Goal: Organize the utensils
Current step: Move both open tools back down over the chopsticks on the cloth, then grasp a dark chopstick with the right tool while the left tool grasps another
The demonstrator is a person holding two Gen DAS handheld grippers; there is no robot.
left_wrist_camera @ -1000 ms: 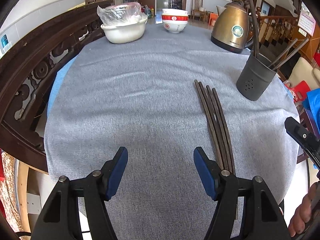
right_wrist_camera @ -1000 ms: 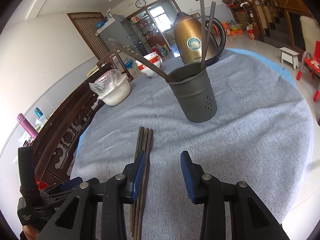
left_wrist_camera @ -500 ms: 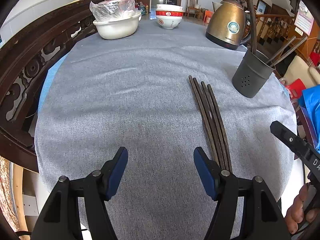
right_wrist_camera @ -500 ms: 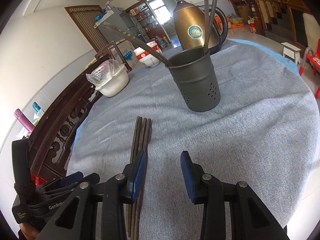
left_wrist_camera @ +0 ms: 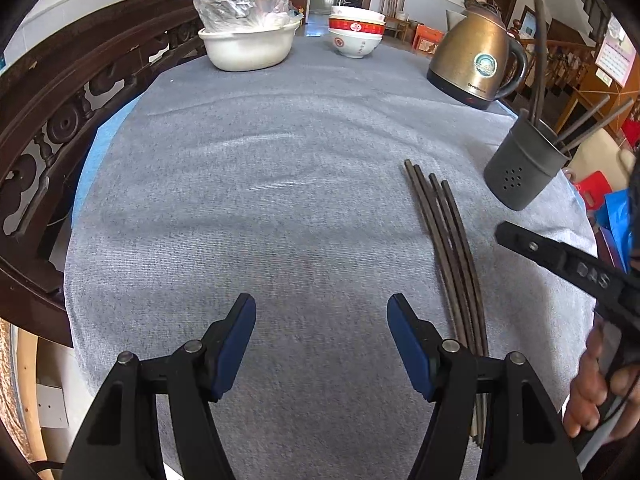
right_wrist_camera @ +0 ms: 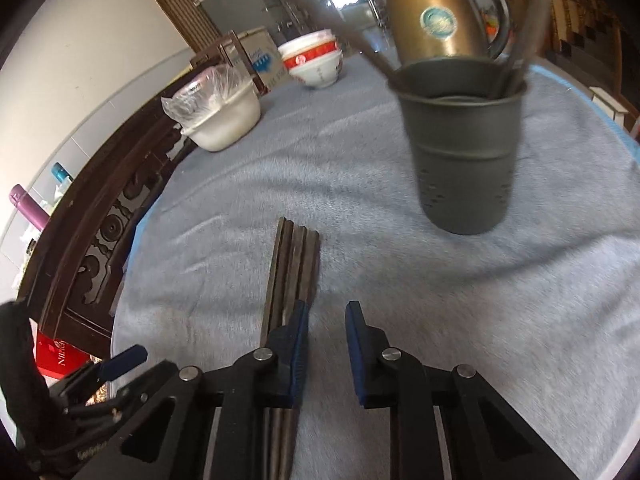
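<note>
Several dark wooden chopsticks [left_wrist_camera: 448, 240] lie side by side on the grey tablecloth [left_wrist_camera: 260, 184]; they also show in the right wrist view [right_wrist_camera: 292, 264]. A dark grey utensil holder [left_wrist_camera: 524, 168] with a few chopsticks in it stands at the right, close ahead in the right wrist view [right_wrist_camera: 464, 144]. My left gripper [left_wrist_camera: 321, 332] is open and empty, left of the chopsticks. My right gripper [right_wrist_camera: 327, 332] is open and empty; its left finger [right_wrist_camera: 298, 344] is over the chopsticks' near ends.
A gold kettle [left_wrist_camera: 476, 60] stands behind the holder. A red-and-white bowl stack [left_wrist_camera: 356, 36] and a plastic-covered white bowl [left_wrist_camera: 248, 40] sit at the far edge. A carved wooden chair back [left_wrist_camera: 52, 120] runs along the left.
My right gripper has moved forward and lower toward the chopsticks and holder, and its jaws have narrowed somewhat. My left gripper has shifted slightly; the table looks closer.
</note>
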